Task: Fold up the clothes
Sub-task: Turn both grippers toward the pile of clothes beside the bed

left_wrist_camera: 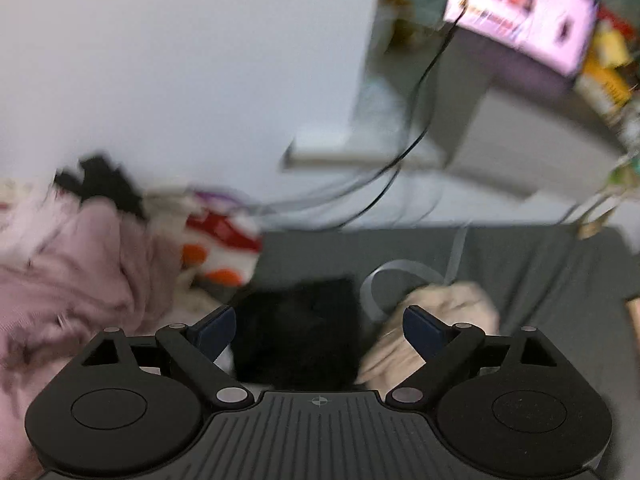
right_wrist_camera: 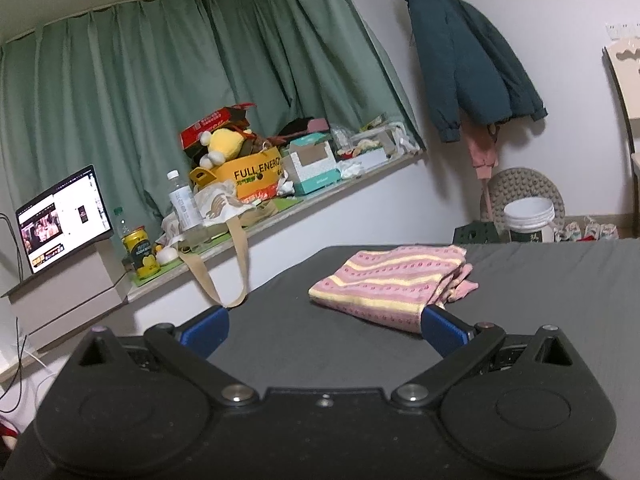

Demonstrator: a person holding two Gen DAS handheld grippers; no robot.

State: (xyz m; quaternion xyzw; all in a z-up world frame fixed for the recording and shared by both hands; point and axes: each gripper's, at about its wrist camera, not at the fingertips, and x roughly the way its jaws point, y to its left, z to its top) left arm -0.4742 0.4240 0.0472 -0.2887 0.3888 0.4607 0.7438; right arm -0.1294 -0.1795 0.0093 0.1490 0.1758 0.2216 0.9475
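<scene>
The left wrist view is blurred. My left gripper stands open, tilted down over a black garment that lies on the grey bed sheet; nothing is pinched between the fingers. A beige garment lies by the right finger, and a pink garment is heaped at the left. In the right wrist view my right gripper is open over the grey bed sheet. A folded pink and yellow striped garment lies just ahead, its near corner by the right finger.
A sill along the green curtain holds an open laptop, a bottle, a can and a yellow box. A dark jacket hangs on the wall. Black cables run down the wall. A bucket stands on the floor.
</scene>
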